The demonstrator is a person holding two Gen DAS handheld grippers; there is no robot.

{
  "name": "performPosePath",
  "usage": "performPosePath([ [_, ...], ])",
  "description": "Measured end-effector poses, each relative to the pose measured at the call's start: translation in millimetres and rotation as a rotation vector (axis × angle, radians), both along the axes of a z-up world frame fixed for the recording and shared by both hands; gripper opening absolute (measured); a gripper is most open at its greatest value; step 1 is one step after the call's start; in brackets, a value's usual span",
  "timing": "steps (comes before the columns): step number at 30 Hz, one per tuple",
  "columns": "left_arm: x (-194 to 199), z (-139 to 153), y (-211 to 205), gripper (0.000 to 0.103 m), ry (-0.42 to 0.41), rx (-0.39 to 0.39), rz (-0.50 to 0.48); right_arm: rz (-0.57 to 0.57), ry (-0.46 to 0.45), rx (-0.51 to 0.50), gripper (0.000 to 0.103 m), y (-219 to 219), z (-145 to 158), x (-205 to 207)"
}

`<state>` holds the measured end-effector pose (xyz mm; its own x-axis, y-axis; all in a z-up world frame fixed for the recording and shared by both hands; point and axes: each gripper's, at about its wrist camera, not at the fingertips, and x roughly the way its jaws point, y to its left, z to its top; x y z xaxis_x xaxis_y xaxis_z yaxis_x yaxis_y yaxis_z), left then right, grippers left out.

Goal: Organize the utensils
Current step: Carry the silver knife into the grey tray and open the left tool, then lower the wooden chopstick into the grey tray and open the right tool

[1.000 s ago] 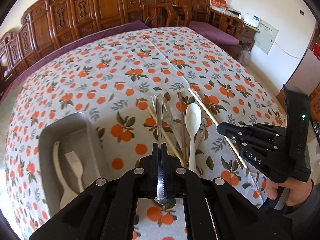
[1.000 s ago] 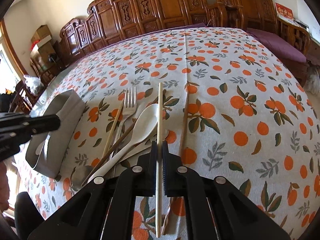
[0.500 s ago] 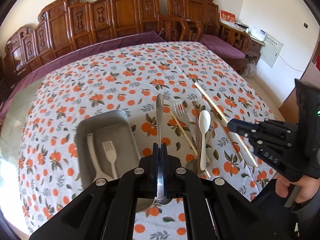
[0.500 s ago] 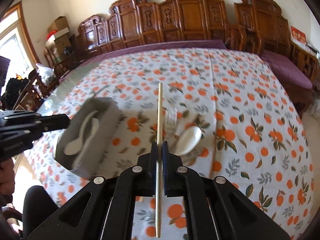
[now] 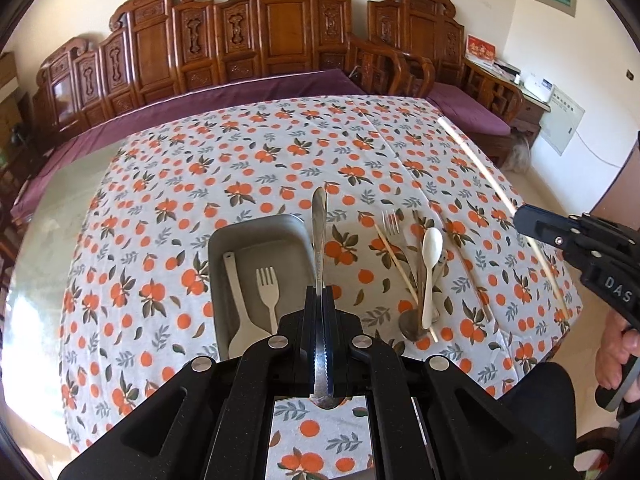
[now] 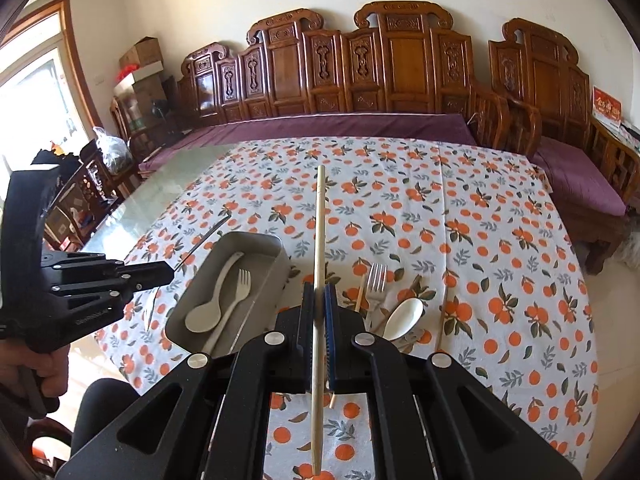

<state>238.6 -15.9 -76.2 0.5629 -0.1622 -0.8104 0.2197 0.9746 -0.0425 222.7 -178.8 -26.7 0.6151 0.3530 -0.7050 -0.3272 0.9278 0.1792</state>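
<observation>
My left gripper (image 5: 319, 292) is shut on a metal utensil handle (image 5: 319, 240), held above the right wall of the grey tray (image 5: 256, 228). The tray holds a white spoon (image 5: 240, 312) and a white fork (image 5: 268, 292). My right gripper (image 6: 320, 292) is shut on a pale wooden chopstick (image 6: 320, 232), high above the table beside the tray (image 6: 252, 240). On the cloth lie a metal fork (image 6: 376, 280), a white spoon (image 6: 404, 312), chopsticks (image 5: 396, 260) and a metal spoon (image 5: 412, 324).
The table has an orange-print cloth (image 5: 260, 160) with a bare glass strip (image 6: 160, 208) at its left. Carved wooden benches (image 5: 280, 40) with purple cushions stand behind and to the right. The table's near edge is close below both grippers.
Both grippers have risen and pulled back from the utensil pile, each carrying its utensil. The left has shifted left over the tray's right wall. The right now sits beside the tray.
</observation>
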Motion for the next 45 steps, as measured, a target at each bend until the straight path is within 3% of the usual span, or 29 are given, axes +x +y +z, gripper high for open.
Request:
performPosePath([
  [7,15,-17,12,0.002,0.04,-0.007,0.018,0.028,0.019,0.012,0.006,14,0,10],
  [19,54,-101,31,0.002,0.176,-0.014,0.06,0.108,0.095,0.001,0.006,54,-45,37],
  [27,67,-129,25,0.002,0.225,-0.034,0.052,0.115,0.149,-0.007,0.006,59,-73,47],
  [35,73,-133,16,0.002,0.253,-0.041,0.037,0.11,0.166,-0.008,0.006,58,-78,48],
  [45,45,-88,42,0.002,0.154,-0.053,0.042,0.112,0.179,0.005,0.006,68,-81,50],
])
